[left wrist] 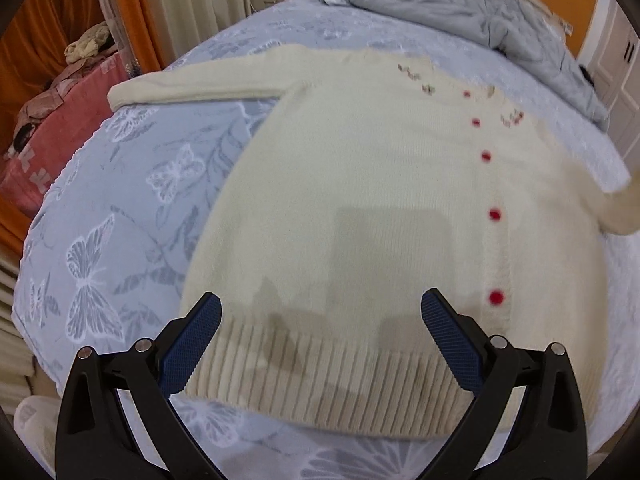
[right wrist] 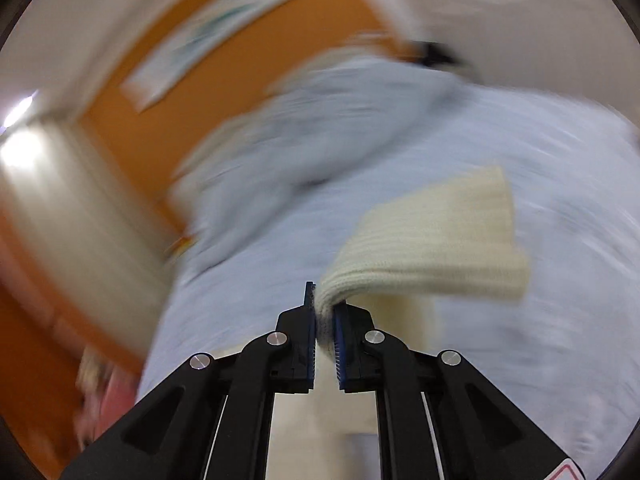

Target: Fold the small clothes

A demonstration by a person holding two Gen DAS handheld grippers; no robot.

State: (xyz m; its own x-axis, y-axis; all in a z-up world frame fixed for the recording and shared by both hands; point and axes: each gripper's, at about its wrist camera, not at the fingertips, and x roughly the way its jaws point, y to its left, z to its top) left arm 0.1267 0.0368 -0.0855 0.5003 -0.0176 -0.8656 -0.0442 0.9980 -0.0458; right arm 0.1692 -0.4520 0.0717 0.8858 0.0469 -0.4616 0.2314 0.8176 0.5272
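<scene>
A small cream knit cardigan (left wrist: 360, 200) with red buttons lies flat, front up, on the blue butterfly bedspread (left wrist: 120, 200). Its left sleeve (left wrist: 180, 88) stretches out to the left. My left gripper (left wrist: 320, 320) is open and empty, hovering over the ribbed hem. My right gripper (right wrist: 325, 312) is shut on the ribbed cuff of the right sleeve (right wrist: 432, 240), lifted above the bed; the view is motion-blurred. That lifted sleeve shows at the right edge of the left wrist view (left wrist: 616, 208).
A crumpled grey-blue quilt (left wrist: 460, 8) lies at the far end of the bed. A pink cloth-covered pile (left wrist: 60, 128) stands to the left of the bed. Orange walls and a white door (right wrist: 80, 240) are behind.
</scene>
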